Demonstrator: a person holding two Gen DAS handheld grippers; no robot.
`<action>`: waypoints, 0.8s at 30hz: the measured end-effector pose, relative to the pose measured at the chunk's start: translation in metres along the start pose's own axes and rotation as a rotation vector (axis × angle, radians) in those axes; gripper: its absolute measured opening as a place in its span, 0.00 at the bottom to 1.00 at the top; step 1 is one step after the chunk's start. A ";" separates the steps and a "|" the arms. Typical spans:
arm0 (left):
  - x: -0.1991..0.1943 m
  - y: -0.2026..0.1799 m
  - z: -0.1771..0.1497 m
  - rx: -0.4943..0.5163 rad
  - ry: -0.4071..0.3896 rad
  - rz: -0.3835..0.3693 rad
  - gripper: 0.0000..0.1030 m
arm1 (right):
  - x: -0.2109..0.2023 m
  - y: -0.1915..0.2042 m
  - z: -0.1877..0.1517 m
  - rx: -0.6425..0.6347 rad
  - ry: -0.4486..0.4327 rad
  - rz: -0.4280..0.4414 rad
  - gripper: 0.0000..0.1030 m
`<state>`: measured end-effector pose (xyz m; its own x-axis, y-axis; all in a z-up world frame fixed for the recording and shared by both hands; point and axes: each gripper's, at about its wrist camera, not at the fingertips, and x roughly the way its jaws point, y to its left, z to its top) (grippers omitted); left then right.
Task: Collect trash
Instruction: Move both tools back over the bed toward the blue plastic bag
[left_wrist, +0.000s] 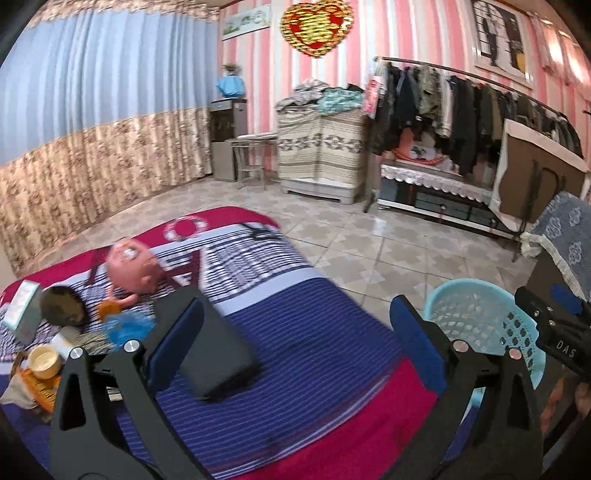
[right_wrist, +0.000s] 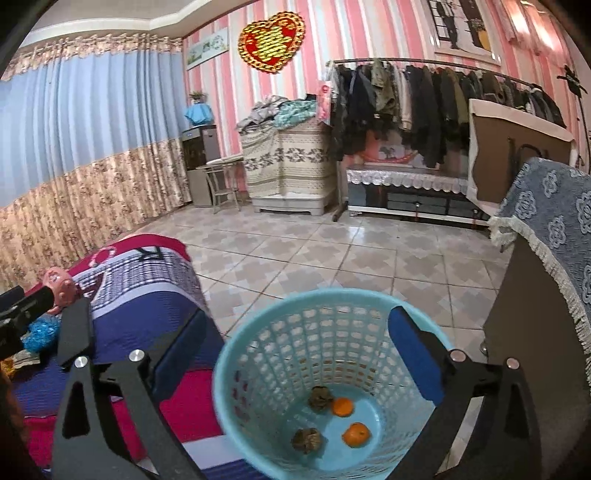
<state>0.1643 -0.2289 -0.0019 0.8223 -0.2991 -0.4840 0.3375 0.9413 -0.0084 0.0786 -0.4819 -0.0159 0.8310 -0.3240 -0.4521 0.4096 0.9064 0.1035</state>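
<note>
Because the striped blue, white and crimson bedspread (left_wrist: 314, 332) fills the lower half of the left wrist view, it serves as the work surface, and the litter lies heaped at that frame's lower left edge. The pale turquoise perforated plastic basket (right_wrist: 332, 306) stands on the tiled floor just beside the bed, low centre of my right view, presumably so drops are short. My right gripper (right_wrist: 299, 350) hangs over its mouth, jaws spread wide, nothing between them. Inside lie two orange peel pieces (right_wrist: 342, 407) and two brown crumpled wads (right_wrist: 320, 398), so I judge collection partly done. My left gripper (left_wrist: 295, 339) is likewise wide and empty above the spread. A black rectangular block (left_wrist: 218, 354) lies beside its left finger; what it is, I cannot tell. The pile is blurred: a pink rounded toy-like thing (left_wrist: 133, 269), blue crinkled scrap (left_wrist: 127, 326), a yellow cup (left_wrist: 44, 360). Its left part is cut off.
</note>
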 end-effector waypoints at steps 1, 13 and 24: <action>-0.003 0.006 0.000 -0.006 -0.001 0.014 0.95 | 0.000 0.005 0.000 -0.005 0.001 0.008 0.94; -0.049 0.103 -0.019 -0.041 0.003 0.181 0.95 | -0.010 0.082 -0.009 -0.091 0.015 0.144 0.94; -0.078 0.193 -0.047 -0.105 0.049 0.317 0.95 | -0.014 0.146 -0.017 -0.152 0.039 0.248 0.94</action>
<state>0.1438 -0.0170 -0.0066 0.8547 0.0166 -0.5188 0.0174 0.9980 0.0606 0.1207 -0.3407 -0.0098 0.8825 -0.0796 -0.4634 0.1321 0.9878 0.0820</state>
